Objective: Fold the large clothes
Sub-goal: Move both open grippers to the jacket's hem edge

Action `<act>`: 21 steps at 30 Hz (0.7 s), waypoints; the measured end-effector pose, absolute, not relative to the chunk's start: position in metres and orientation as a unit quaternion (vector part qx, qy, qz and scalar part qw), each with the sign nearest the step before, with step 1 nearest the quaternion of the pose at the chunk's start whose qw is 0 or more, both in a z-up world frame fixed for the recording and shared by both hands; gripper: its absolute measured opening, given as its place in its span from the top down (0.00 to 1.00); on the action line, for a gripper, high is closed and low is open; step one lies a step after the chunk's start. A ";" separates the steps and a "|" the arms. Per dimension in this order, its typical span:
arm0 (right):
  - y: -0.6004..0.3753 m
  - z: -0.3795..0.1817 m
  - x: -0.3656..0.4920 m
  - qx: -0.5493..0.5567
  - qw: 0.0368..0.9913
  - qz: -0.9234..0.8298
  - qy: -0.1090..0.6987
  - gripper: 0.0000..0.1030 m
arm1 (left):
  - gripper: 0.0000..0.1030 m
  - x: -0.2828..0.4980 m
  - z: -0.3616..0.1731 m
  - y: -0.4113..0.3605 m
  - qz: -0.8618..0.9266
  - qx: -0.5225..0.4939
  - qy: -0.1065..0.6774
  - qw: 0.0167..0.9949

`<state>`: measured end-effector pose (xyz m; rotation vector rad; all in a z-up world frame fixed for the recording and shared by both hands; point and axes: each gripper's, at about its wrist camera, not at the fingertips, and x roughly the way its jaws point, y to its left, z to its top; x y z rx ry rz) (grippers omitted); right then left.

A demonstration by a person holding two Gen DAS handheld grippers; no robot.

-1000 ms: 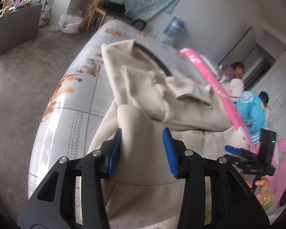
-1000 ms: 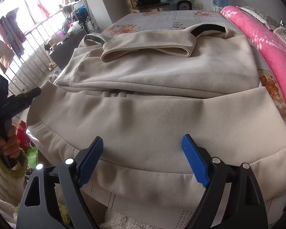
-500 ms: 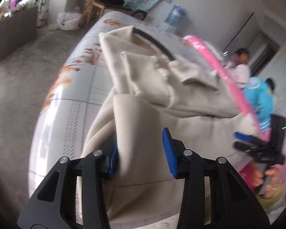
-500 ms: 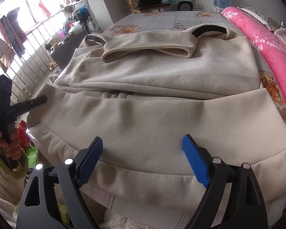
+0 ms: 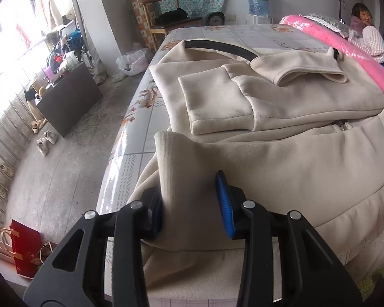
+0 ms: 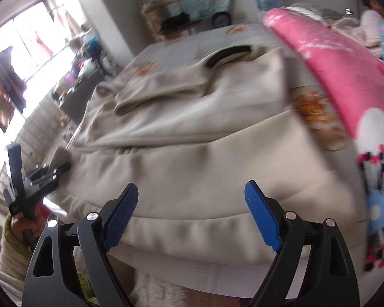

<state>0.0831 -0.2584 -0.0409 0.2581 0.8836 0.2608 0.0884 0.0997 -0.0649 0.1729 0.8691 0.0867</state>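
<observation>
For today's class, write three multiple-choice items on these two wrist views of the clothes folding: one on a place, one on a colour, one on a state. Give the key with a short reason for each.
1. Where does the pink quilt lie?
A. folded on the floor
B. along the bed's edge beside the beige garment
C. over the wooden chair

2. What colour are the pads of the right tool?
A. blue
B. red
C. yellow

3. What is between the fingers of the left tool?
A. nothing at all
B. the red bag
C. a raised fold of the garment's ribbed hem

Key: B, the quilt runs along the bed next to the garment; A, both pads in the right wrist view are blue; C, the left wrist view shows the hem corner standing up between the closing fingers.
</observation>
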 end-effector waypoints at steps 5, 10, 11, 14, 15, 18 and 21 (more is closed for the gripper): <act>-0.308 -0.027 0.099 0.151 0.895 0.092 0.410 0.34 | 0.66 0.089 -0.066 0.097 0.054 0.094 0.421 0.901; -0.320 -0.035 0.136 0.138 0.894 0.082 0.418 0.44 | 0.66 0.089 -0.068 0.091 0.063 0.103 0.418 0.900; -0.322 -0.039 0.142 0.135 0.893 0.078 0.423 0.46 | 0.66 0.089 -0.068 0.091 0.064 0.102 0.418 0.900; -0.325 -0.052 0.154 0.133 0.881 0.075 0.448 0.52 | 0.66 0.089 -0.068 0.093 0.064 0.097 0.419 0.900; -0.326 -0.055 0.153 0.133 0.878 0.078 0.454 0.53 | 0.66 0.090 -0.068 0.093 0.064 0.096 0.420 0.900; -0.325 -0.053 0.139 0.124 0.874 0.085 0.462 0.53 | 0.66 0.089 -0.067 0.094 0.063 0.091 0.423 0.900; -0.323 -0.048 0.120 0.114 0.872 0.097 0.465 0.55 | 0.66 0.089 -0.067 0.094 0.065 0.087 0.424 0.899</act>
